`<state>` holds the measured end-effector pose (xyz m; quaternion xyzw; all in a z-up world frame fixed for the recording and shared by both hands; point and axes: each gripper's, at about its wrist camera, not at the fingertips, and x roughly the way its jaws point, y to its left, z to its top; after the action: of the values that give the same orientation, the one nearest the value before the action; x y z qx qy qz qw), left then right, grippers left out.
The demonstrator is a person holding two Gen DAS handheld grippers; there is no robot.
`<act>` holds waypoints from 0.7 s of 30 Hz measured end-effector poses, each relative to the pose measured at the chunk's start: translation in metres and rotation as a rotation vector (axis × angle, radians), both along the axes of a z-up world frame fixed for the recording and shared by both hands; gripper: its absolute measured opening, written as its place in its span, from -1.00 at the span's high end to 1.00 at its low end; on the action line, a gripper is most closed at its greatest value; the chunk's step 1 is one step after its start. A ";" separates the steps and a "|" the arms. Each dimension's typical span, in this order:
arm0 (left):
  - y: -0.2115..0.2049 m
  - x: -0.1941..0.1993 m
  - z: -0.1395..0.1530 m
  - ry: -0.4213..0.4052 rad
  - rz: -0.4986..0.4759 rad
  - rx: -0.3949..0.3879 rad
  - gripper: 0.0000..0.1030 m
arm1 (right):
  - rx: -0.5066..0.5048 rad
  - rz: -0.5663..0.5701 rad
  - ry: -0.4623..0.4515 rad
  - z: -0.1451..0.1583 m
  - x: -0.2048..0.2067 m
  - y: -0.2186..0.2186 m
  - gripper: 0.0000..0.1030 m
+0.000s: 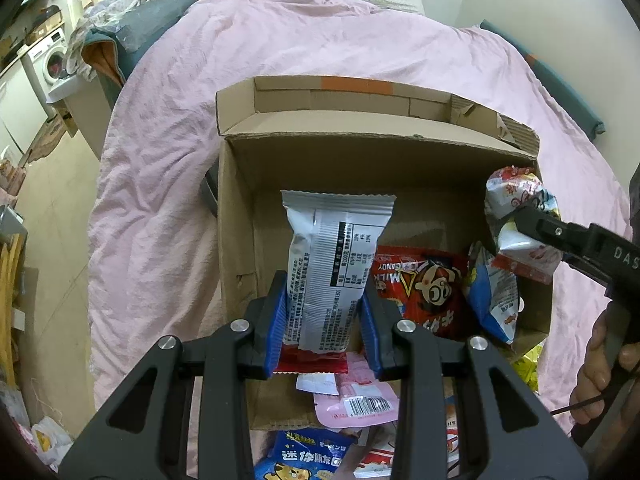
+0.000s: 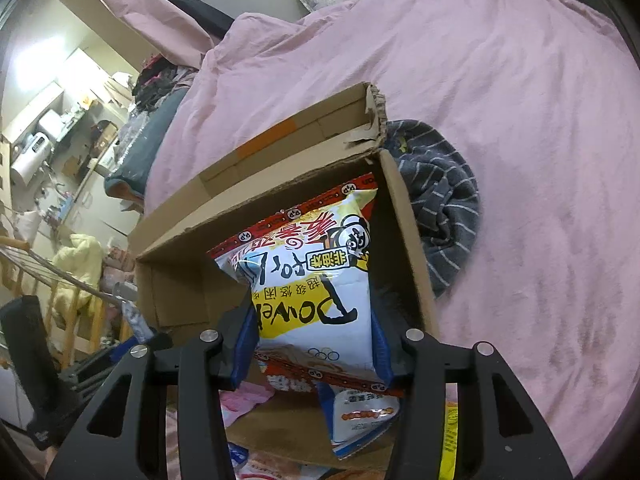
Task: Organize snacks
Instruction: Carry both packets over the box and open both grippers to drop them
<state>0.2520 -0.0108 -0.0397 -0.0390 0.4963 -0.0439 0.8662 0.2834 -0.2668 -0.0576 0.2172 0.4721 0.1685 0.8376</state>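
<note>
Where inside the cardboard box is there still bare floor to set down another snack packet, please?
The cardboard box has bare floor along its left wall and back wall, behind the silver packet in the left tongs. The right half is crowded: the red milk candy bag and blue-white packet lie there.

Cardboard box (image 1: 240,216) far-left floor bare and open from above; red milk candy bag (image 1: 420,292) and blue packet (image 1: 494,300) crowd its right side; upright back flap (image 1: 340,98) blocks the far approach.
</note>
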 end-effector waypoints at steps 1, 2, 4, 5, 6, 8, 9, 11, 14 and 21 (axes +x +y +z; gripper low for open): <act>0.000 0.000 0.000 0.000 0.000 0.000 0.43 | 0.007 -0.002 -0.009 0.001 0.000 0.000 -0.27; 0.000 0.000 0.000 -0.001 0.001 -0.001 0.42 | 0.009 -0.008 -0.027 0.005 -0.002 -0.001 -0.51; 0.000 0.000 0.000 -0.001 0.001 0.000 0.43 | 0.001 -0.021 -0.078 0.013 -0.007 -0.002 -0.60; 0.000 0.000 0.000 -0.002 0.002 0.000 0.42 | -0.006 -0.024 -0.100 0.018 -0.009 -0.003 -0.63; 0.000 0.000 0.000 -0.002 0.002 0.001 0.42 | -0.010 -0.023 -0.121 0.022 -0.011 -0.004 -0.63; 0.000 -0.001 -0.001 -0.001 0.006 0.002 0.42 | -0.012 -0.023 -0.125 0.024 -0.012 -0.006 -0.63; 0.000 -0.001 -0.002 0.001 0.007 0.003 0.42 | -0.009 -0.025 -0.118 0.022 -0.012 -0.007 -0.63; 0.001 -0.001 -0.003 0.006 0.010 0.005 0.42 | 0.002 -0.027 -0.099 0.019 -0.011 -0.010 -0.63; 0.003 0.000 -0.003 0.012 0.014 -0.002 0.42 | 0.006 -0.027 -0.082 0.016 -0.009 -0.010 -0.63; 0.006 0.003 -0.006 0.045 0.015 -0.016 0.05 | -0.010 0.002 -0.092 0.018 -0.011 -0.003 -0.63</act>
<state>0.2549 -0.0051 -0.0460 -0.0504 0.5149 -0.0404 0.8548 0.2726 -0.2695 -0.0401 0.2047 0.4338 0.1768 0.8594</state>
